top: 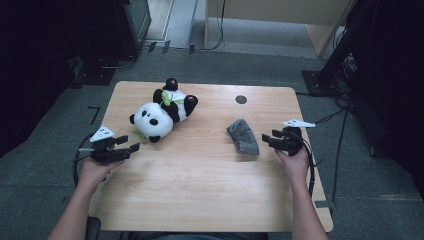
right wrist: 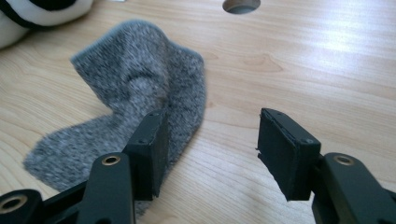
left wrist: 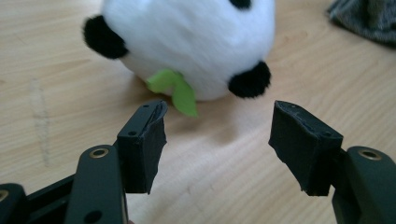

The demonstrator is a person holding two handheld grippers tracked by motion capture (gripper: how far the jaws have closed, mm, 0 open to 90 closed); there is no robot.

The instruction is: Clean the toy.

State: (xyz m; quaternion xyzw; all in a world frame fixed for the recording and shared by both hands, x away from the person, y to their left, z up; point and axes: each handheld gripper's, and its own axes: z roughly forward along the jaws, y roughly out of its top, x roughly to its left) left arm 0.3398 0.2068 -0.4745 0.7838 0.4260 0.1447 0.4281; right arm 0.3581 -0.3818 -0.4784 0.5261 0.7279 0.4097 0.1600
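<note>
A black-and-white plush panda point(top: 163, 111) with a green leaf point(left wrist: 176, 90) lies on the wooden table point(top: 200, 180), left of centre. A crumpled grey sock point(top: 243, 136) lies right of centre. My left gripper point(top: 127, 144) hovers open at the table's left edge, just short of the panda's head point(left wrist: 191, 42), nothing between its jaws. My right gripper point(top: 267, 138) stands open beside the sock's right edge; in the right gripper view one jaw hangs over the sock point(right wrist: 126, 107) and the gap point(right wrist: 210, 154) holds only bare wood.
A round cable hole point(top: 241, 99) sits in the table's far right part. Dark equipment and stands point(top: 350, 55) flank the table on a grey carpet. A light wooden cabinet point(top: 280, 20) stands beyond the far edge.
</note>
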